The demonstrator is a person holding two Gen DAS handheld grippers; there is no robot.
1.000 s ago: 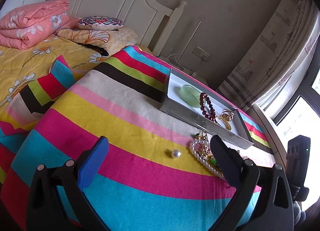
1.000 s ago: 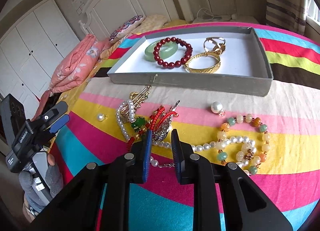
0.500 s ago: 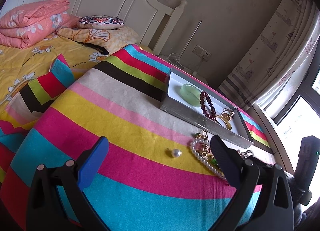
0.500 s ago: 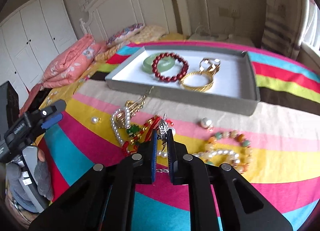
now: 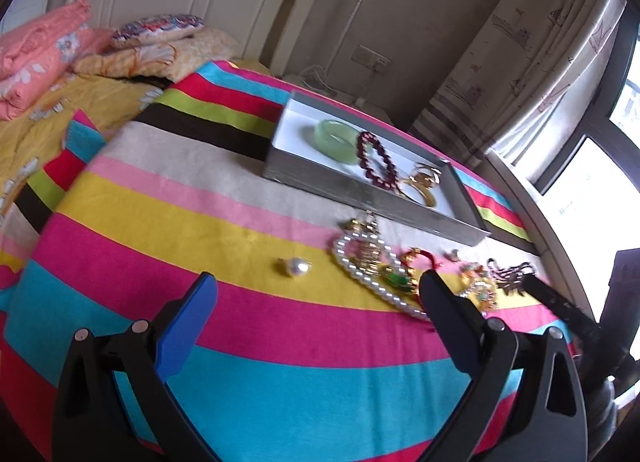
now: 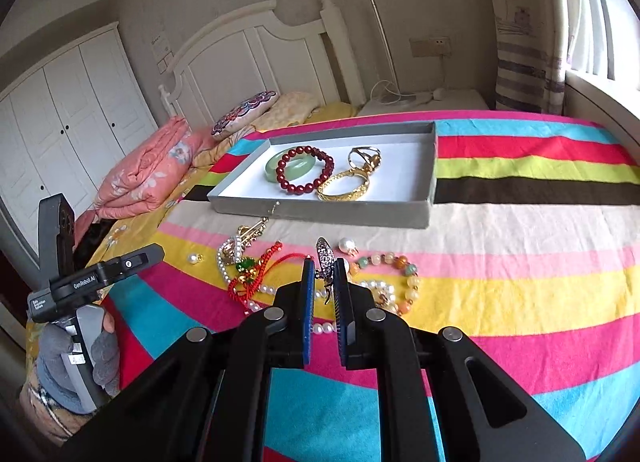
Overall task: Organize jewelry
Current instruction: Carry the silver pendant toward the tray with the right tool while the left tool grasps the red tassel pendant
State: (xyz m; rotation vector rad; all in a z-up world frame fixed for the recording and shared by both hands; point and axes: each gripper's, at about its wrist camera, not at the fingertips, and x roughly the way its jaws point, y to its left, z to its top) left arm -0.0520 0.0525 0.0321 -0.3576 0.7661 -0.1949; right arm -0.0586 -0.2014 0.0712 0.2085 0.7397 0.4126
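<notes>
Bed with striped blanket (image 6: 520, 221), grey tray (image 6: 424, 213) at frame centre, pearl necklace (image 5: 360, 278), red cord (image 6: 256, 274), loose pearl (image 5: 298, 266), beaded bracelet (image 6: 404, 270) below it, folded pink quilt (image 6: 148, 177) left.

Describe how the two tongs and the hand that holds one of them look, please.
Both tongs are black plastic, each with two angular arms, round silver rivets and flat blue pads on the inner faces: the left tongs, the right tongs. In the right wrist view, the left unit has a black body with small white lettering and a grey handle. The hand around it wears a grey fingerless glove.
</notes>
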